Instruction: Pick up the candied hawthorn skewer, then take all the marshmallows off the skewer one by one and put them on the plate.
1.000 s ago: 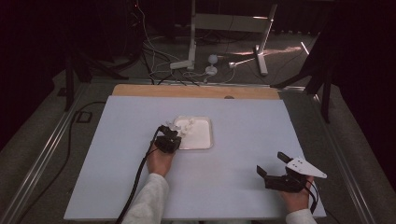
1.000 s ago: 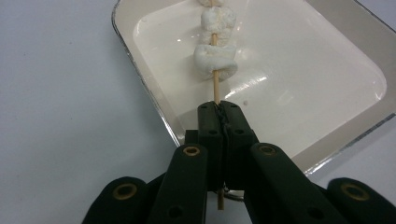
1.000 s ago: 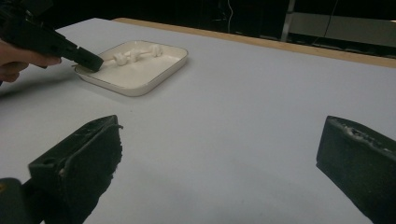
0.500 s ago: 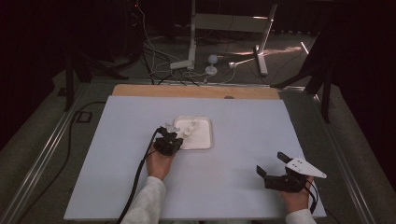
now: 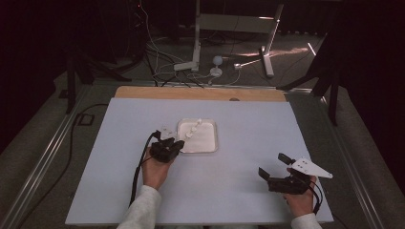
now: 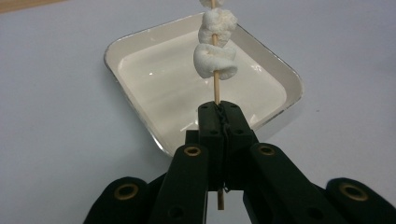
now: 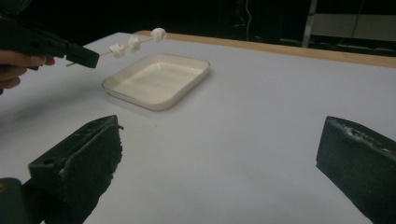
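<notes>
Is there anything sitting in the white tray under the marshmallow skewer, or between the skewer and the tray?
Nothing visible is in the way. The left gripper holds the skewer with its marshmallows in the air over the tray. The tray's inside looks bare, and nothing lies between them. The right gripper waits off to the side, jaws open.

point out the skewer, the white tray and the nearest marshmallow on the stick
skewer [image 6: 216,89], left gripper view, bare wood between the fingers and the marshmallows
white tray [image 6: 133,100], left gripper view, bare inner floor at its left
nearest marshmallow [image 6: 210,60], left gripper view, its left lobe
</notes>
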The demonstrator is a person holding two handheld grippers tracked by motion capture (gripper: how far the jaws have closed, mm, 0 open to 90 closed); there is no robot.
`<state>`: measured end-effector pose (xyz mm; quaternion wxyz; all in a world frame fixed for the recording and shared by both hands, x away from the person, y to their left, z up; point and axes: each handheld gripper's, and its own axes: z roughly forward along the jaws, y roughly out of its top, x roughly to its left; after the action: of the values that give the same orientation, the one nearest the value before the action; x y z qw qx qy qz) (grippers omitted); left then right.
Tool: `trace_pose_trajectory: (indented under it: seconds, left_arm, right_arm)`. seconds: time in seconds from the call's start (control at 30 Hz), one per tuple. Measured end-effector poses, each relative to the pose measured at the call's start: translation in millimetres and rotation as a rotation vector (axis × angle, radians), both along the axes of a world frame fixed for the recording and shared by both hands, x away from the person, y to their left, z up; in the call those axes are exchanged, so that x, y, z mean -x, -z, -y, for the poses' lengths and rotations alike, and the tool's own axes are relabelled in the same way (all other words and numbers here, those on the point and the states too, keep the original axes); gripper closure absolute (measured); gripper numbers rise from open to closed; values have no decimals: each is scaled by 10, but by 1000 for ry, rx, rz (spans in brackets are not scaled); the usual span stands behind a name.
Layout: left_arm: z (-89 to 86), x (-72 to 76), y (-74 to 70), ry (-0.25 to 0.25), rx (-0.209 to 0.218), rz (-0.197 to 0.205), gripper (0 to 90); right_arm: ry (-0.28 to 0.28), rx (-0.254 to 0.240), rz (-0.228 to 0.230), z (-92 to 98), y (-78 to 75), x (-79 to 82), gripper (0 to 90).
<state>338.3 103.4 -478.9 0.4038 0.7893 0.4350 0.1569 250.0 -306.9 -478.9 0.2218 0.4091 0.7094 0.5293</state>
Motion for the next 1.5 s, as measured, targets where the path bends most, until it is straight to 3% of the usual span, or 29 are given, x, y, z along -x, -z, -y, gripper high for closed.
trace_pose_trajectory:
  seconds: [0.5,0.87,1.27,1.5]
  left_arm:
    - [-266,316,-87,24,48,97,898]
    - [-286,378,-120,42,64,144,897]
    - [-225,485,-152,90,50,189,897]
    - [-194,547,-177,126,56,220,898]
  right_arm:
    - [-84,-6,-14,-349,-226,-296,0]
    - [-115,-14,-36,-607,-352,-514,0]
    - [-215,-4,-68,-1071,-558,-811,0]
    - [-256,-18,-122,-1308,-677,-993,0]
